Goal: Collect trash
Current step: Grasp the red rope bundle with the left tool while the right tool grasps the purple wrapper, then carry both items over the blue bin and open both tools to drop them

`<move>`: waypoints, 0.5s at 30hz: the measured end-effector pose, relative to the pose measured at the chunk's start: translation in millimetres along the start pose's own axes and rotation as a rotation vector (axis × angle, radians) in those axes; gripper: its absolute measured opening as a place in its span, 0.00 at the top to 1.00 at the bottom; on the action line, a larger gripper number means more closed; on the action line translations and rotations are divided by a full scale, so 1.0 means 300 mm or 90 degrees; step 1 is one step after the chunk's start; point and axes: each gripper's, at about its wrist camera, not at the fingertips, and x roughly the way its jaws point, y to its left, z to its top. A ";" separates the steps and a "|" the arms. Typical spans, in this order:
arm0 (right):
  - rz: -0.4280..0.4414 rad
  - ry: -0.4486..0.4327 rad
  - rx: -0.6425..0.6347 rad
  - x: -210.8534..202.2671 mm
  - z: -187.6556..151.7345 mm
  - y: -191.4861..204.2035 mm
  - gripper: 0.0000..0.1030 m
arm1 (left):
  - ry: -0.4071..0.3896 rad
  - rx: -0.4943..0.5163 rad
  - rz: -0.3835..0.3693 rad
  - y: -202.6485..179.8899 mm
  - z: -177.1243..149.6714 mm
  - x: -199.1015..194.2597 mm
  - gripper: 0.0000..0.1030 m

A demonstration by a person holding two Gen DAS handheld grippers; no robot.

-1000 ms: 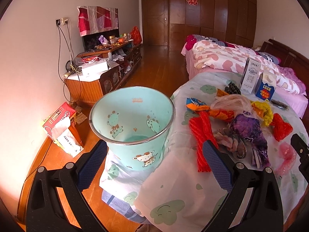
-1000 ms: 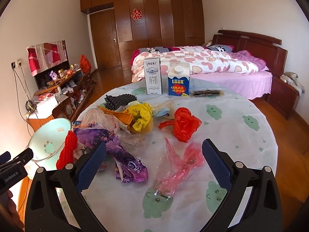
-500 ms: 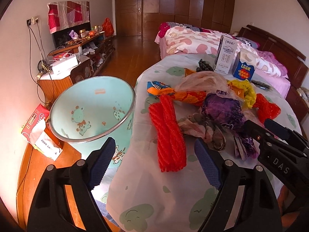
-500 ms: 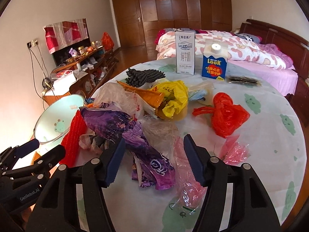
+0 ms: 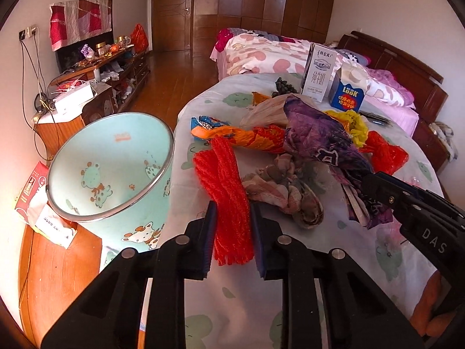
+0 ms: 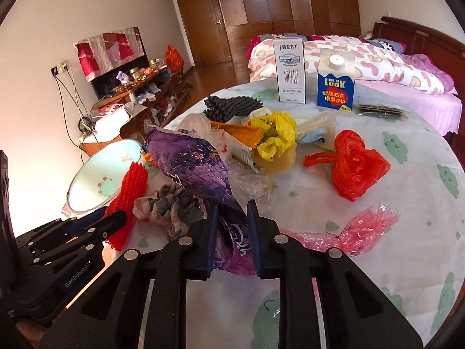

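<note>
My left gripper [image 5: 231, 208] is shut on a red foam net [image 5: 226, 186] that lies on the table's left side; the net also shows in the right wrist view [image 6: 130, 192]. My right gripper [image 6: 231, 208] is shut on a purple wrapper [image 6: 197, 168], lifting its end; the wrapper also shows in the left wrist view [image 5: 325, 136]. A mint bin [image 5: 110, 168] with cartoon animals stands open beside the table's left edge. More trash lies in a heap: an orange snack bag [image 5: 241, 135], a crumpled cloth [image 5: 287, 192], a yellow bag [image 6: 276, 133], a red bag [image 6: 357, 168], pink film [image 6: 357, 229].
A white milk carton [image 6: 289, 69] and a blue carton [image 6: 335, 83] stand at the table's far side, a black foam net [image 6: 232, 106] near them. The tablecloth [image 6: 407, 261] covers a round table. A bed lies behind; a cluttered cabinet [image 5: 87, 93] stands left.
Both grippers moved forward and closed: the left on the red foam net, the right on the purple wrapper, whose end has risen.
</note>
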 end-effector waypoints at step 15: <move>0.000 -0.077 0.007 -0.159 0.027 0.006 0.92 | -0.058 -0.009 -0.004 0.049 0.036 -0.151 0.82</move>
